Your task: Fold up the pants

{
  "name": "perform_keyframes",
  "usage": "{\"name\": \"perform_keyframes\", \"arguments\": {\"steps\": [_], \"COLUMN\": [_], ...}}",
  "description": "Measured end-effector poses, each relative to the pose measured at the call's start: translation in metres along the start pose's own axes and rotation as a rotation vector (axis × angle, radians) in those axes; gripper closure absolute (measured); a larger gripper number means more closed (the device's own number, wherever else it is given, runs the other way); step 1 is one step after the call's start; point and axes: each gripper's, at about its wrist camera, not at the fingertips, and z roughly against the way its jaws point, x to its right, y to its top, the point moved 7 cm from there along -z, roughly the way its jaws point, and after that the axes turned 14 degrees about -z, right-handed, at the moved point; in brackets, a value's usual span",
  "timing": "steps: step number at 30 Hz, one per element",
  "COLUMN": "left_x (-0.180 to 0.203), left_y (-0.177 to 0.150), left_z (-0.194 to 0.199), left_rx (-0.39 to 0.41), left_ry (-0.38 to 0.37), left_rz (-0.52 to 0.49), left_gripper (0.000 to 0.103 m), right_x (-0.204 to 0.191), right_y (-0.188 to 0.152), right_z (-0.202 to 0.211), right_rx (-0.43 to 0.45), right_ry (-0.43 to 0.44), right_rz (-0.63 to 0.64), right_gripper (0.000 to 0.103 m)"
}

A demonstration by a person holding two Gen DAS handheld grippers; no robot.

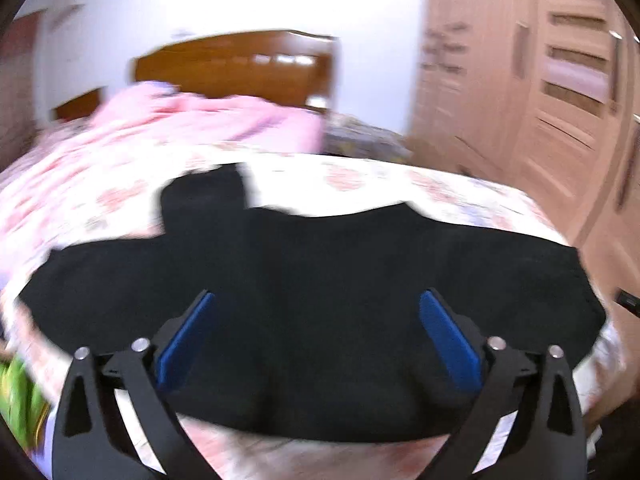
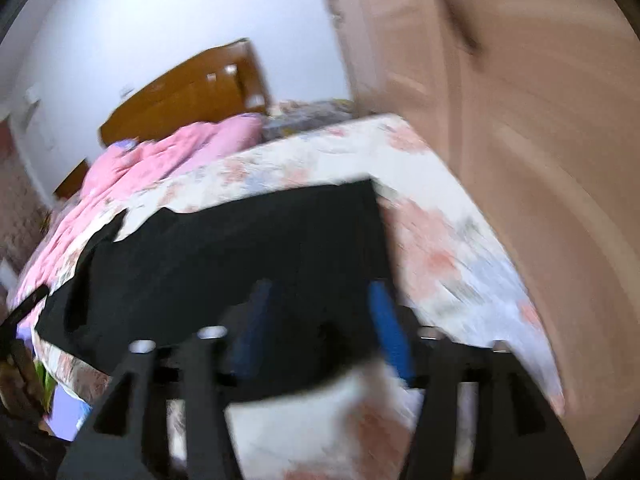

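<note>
Black pants (image 1: 320,272) lie spread across the foot of a bed with a floral sheet (image 1: 360,178). One part of them sticks up toward the far left (image 1: 204,196). My left gripper (image 1: 316,300) is open, its blue pads (image 1: 188,340) wide apart, hovering over the near middle of the pants. In the right wrist view the pants (image 2: 240,252) lie flat with a straight right edge. My right gripper (image 2: 320,296) is open over their near right part, with blue pads (image 2: 390,332) blurred by motion.
A pink quilt (image 1: 200,120) is bunched at the head of the bed before a brown wooden headboard (image 1: 240,64). A wooden wardrobe (image 1: 540,92) stands close along the right side of the bed. Something green (image 1: 16,392) lies at the lower left.
</note>
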Motion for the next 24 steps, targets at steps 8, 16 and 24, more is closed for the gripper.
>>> {"name": "perform_keyframes", "arguments": {"steps": [8, 16, 24], "left_x": [0.110, 0.099, 0.102], "left_y": [0.054, 0.057, 0.054], "left_z": [-0.128, -0.220, -0.215], "left_rx": [-0.223, -0.341, -0.279], "left_ry": [-0.198, -0.221, -0.193], "left_rz": [-0.267, -0.271, -0.277], "left_gripper": [0.002, 0.001, 0.001], "right_x": [-0.105, -0.098, -0.077], "right_y": [-0.020, -0.051, -0.043], "right_z": [-0.100, -0.132, -0.110], "right_rx": [-0.187, -0.336, -0.362], "right_ry": [0.033, -0.001, -0.048], "right_rz": [0.323, 0.437, 0.377], "right_gripper": [0.029, 0.016, 0.016]}}
